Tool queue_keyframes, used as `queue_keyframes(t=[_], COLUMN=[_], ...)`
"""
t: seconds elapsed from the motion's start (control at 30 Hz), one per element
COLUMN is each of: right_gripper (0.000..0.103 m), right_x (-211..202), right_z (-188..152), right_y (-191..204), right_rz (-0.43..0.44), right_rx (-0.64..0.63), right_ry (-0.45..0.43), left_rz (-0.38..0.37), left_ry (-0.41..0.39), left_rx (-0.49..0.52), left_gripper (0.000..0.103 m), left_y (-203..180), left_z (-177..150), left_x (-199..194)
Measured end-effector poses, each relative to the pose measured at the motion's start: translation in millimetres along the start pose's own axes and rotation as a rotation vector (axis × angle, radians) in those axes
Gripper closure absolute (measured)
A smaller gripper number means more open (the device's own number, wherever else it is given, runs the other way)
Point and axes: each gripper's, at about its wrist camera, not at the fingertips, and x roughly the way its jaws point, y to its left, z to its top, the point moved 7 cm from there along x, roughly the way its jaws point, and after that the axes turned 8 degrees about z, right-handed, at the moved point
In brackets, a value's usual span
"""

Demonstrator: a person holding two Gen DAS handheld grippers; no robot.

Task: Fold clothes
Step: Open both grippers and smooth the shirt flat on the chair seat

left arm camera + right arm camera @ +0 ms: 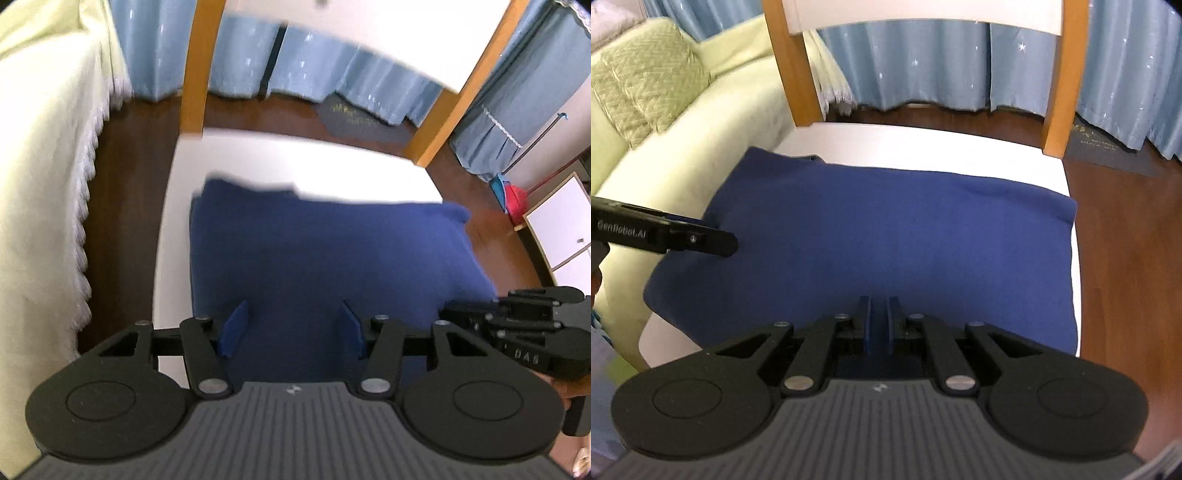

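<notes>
Jaws on the left gripper (291, 328) stand wide apart, hovering over the near part of the blue garment (314, 258) with nothing between the blue pads (234, 326). On the right gripper (878, 323) the jaws are drawn almost together, and blue shows in the narrow gap between them; whether that is a pinch of the garment's near edge or only the pads' own colour cannot be told. The blue garment (886, 240) lies spread flat on the white seat of a wooden-framed chair (923, 147), covering most of it, with a strip of bare seat showing at the back and along the right side. Its far left corner carries a small fold or collar-like bump. In the right wrist view the left gripper (731, 242) reaches in from the left over the garment's left edge. A pale green sofa (683, 147) stands just beside the chair, star-printed blue curtains (923, 66) hang behind it, and the floor (1126, 240) is dark wood.
</notes>
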Motion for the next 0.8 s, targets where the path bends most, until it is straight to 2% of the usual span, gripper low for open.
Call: queue_keyframes(t=[0.1, 0.17, 0.27, 0.33, 0.4, 0.53, 0.6, 0.7, 0.77, 0.8], right_gripper=[0.097, 0.097, 0.097, 0.097, 0.098, 0.095, 0.094, 0.094, 0.096, 0.096], right_x=[-10, -7, 15, 33, 46, 31, 17, 32, 47, 46], right_z=[20, 35, 61, 64, 58, 65, 77, 79, 73, 71], right_y=[-3, -10, -42, -64, -79, -84, -83, -89, -102, -111], right_rz=[0.006, -0.024, -0.1, -0.145, -0.145, -0.164, -0.156, -0.146, -0.166, -0.152], right_rx=[-0.012, -0.039, -0.067, -0.073, -0.053, -0.057, -0.068, -0.076, -0.06, -0.02], right_ry=[-0.052, -0.077, -0.1, -0.065, -0.021, -0.049, -0.111, -0.059, -0.024, -0.052], left_rz=[0.021, 0.043, 0.076, 0.094, 0.113, 0.117, 0.108, 0.116, 0.125, 0.131], left_ry=[-0.008, 0.003, 0.032, 0.058, 0.057, 0.015, 0.015, 0.062, 0.046, 0.034], left_rx=[0.006, 0.007, 0.023, 0.044, 0.051, 0.063, 0.078, 0.033, 0.006, -0.003], left_gripper=[0.044, 0.044, 0.044, 0.044, 0.044, 0.042, 0.04, 0.041, 0.041, 0.042], left_y=[7, 14, 18, 17, 13, 5, 1, 10, 13, 15], left_z=[24, 34, 37, 33, 36, 48, 53, 52, 56, 59], left_x=[15, 32, 57, 70, 69, 57, 60, 88, 87, 84])
